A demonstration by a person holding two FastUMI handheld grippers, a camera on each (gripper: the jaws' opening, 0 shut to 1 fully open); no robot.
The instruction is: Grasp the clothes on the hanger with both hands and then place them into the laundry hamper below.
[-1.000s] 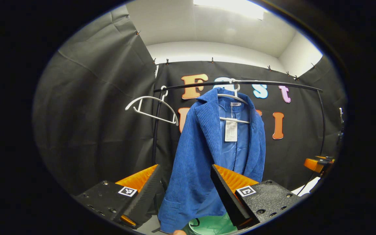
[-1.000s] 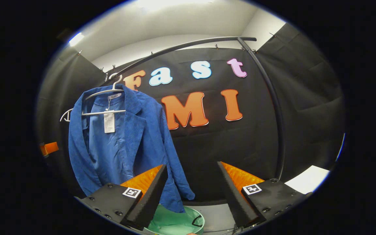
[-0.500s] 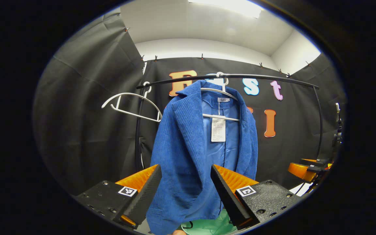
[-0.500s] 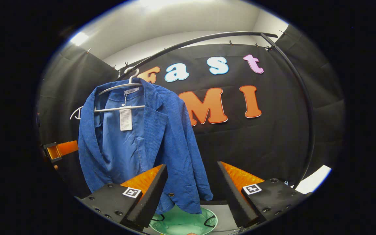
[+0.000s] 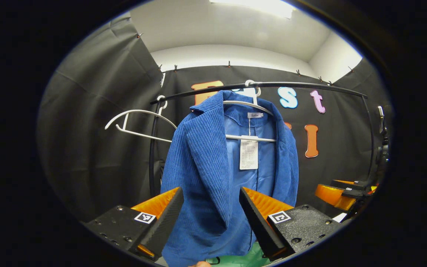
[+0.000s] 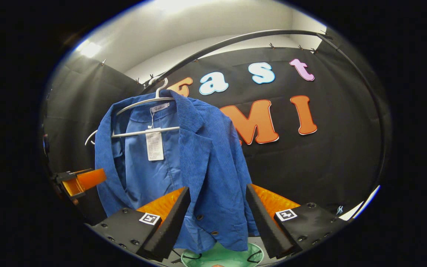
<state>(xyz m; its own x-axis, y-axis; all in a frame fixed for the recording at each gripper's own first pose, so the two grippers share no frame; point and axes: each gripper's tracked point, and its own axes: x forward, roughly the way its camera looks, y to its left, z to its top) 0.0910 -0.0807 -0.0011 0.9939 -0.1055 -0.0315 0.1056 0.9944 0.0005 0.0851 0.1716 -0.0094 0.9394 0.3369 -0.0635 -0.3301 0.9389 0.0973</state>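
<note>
A blue corduroy jacket (image 5: pixel 206 163) (image 6: pixel 198 155) hangs open on a white hanger (image 5: pixel 250 107) (image 6: pixel 143 104) from a black rail (image 5: pixel 291 86) (image 6: pixel 235 39). A paper tag dangles inside it. My left gripper (image 5: pixel 210 213) is open, its fingers framing the jacket's left front panel without touching it. My right gripper (image 6: pixel 217 213) is open too, in front of the jacket's right lower panel. Below the jacket sits the green laundry hamper (image 5: pixel 239 259) (image 6: pixel 221 256). The right gripper (image 5: pixel 337 193) shows at the far right of the left gripper view, and the left gripper (image 6: pixel 82 181) at the left of the right gripper view.
An empty white hanger (image 5: pixel 139 124) hangs on the rail to the left of the jacket. The rail's black upright (image 5: pixel 152 155) stands behind that hanger. Black cloth walls close the booth on all sides.
Both grippers have moved closer to the jacket, which now looms larger and sits between each pair of fingers. The hamper has slid lower in both views. Both stay open.
</note>
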